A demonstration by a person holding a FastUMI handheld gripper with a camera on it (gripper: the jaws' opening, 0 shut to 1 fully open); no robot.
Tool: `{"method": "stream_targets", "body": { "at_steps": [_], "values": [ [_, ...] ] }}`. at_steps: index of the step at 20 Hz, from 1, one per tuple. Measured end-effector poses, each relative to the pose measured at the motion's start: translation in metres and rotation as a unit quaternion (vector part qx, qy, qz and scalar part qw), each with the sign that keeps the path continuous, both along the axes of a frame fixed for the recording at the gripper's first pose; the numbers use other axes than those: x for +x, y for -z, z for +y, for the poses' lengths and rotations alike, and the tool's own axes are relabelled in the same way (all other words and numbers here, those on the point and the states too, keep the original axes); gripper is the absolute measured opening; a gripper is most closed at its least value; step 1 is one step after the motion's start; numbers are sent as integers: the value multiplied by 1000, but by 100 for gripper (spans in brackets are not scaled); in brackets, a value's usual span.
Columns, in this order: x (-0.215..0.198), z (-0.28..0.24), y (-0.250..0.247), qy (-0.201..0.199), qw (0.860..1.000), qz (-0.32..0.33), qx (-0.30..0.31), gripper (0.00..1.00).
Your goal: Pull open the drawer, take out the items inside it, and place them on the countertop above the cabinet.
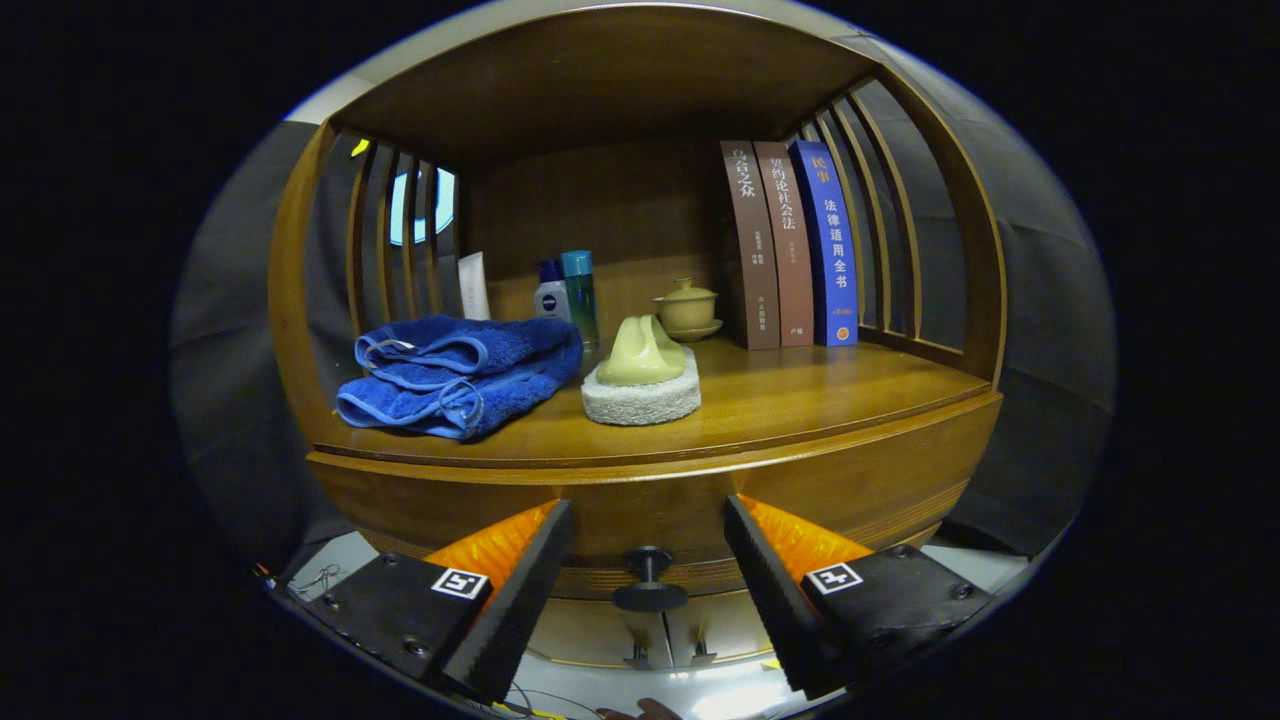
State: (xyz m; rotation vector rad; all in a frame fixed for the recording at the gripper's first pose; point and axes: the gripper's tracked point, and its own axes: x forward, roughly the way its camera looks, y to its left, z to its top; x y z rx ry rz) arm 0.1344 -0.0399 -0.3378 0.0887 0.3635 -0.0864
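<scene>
The gripper (648, 520) is held wide open, the drawer knob (649, 578) framed between its fingers, untouched. A blue towel (460, 372) is seen near the countertop's (800, 400) left edge.

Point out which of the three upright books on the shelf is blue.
The blue book is the outermost of the three, next to the slatted side; the two books beside it are brown. The open gripper flanks the drawer knob.

The hand-held two-finger gripper (648, 545) points level and straight ahead, its wedge-shaped fingers (520, 590) spread wide apart with ridged inner faces turned toward each other, pressing on nothing.
</scene>
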Motion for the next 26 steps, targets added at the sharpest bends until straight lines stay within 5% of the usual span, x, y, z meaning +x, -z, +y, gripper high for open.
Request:
{"method": "stream_targets", "body": {
  "at_steps": [8,21,26],
  "values": [
    [-29,-5,-48,6,1000,-17,-14,99],
    [-53,-10,-272,13,994,-108,-24,99],
    [-73,6,-322,-9,991,-124,-49,99]
  ]
}}
